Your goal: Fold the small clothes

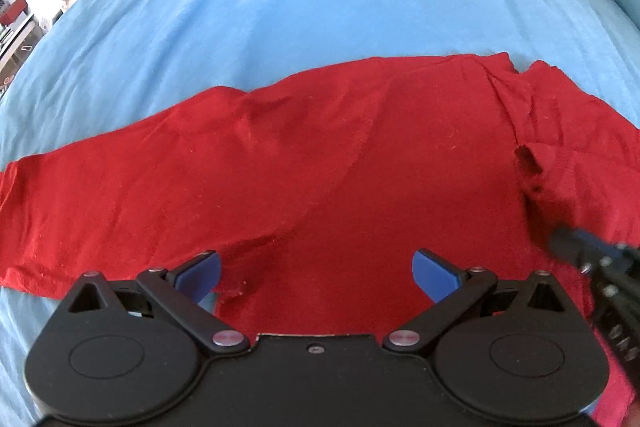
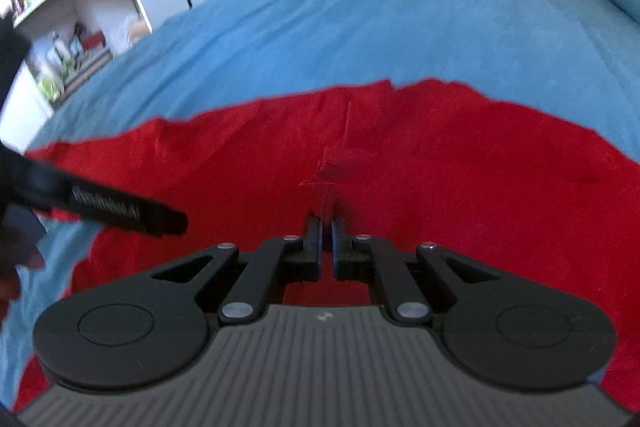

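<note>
The left gripper (image 1: 316, 273) is black, with blue pads (image 1: 434, 273) and silver pivot screws. A ribbed grey housing is seen behind the black right gripper (image 2: 326, 231).

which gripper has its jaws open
The left gripper: its blue pads stand wide apart over the red garment. The right gripper is shut.

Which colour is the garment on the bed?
Red garment, plain; clearest in the left wrist view.

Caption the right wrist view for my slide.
Shut right tool pinching a fold of red fabric garment spread on blue bedsheet.
</note>
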A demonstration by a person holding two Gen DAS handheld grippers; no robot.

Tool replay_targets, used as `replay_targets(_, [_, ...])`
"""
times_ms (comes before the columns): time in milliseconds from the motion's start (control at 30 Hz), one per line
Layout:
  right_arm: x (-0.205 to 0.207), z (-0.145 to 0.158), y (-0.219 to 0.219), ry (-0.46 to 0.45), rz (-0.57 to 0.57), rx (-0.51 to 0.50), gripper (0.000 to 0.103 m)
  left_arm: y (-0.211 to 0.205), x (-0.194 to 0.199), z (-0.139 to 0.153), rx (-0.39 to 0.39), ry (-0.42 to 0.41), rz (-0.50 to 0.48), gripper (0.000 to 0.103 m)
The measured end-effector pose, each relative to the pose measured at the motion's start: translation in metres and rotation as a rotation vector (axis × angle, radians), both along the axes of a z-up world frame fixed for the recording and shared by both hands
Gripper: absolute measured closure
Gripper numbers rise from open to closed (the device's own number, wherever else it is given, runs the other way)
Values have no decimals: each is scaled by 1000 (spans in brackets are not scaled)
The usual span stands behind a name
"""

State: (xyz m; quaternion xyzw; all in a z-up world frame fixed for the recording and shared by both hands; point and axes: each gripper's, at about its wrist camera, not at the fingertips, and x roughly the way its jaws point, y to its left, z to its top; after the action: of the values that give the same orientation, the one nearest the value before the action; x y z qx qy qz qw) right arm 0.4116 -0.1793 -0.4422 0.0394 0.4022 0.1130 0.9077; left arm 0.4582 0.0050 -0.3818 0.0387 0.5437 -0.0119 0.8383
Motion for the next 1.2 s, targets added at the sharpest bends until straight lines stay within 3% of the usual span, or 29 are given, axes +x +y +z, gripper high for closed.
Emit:
replay_targets(133, [0,-13,1,31,25,-5,79,0,2,5,12,-18,-25,0])
replay_targets(200, [-2,-11,-1,28,36,9,65,-2,4,9,14,-28,-42,0])
replay_targets(267, [-5,-4,-4,21,47,17,26,-6,4,16,12,-36,-65,0])
replay_targets(367, [-14,22,-18,-37,46,-2,13,-18,3,32,-11,-55,-112,0])
replay_targets(567, [-43,66,-64,-39,-39,-38,7,-69,-1,50,-138,-84,-277,0])
replay_targets(700, [-65,72,-91,-20,-115,-33,7,-88,-4,29,-206,-102,-262,9])
replay_targets(900, [-82,53,-99,-6,-134,-69,7,-97,-10,-9,-181,-125,-234,37])
replay_targets(1133, [-79,42,-89,-11,-149,-42,7,-104,-10,-21,-145,-153,-238,41])
replay_targets(1200, [-79,41,-87,-12,-153,-41,7,-106,-12,-18,-157,-153,-249,60])
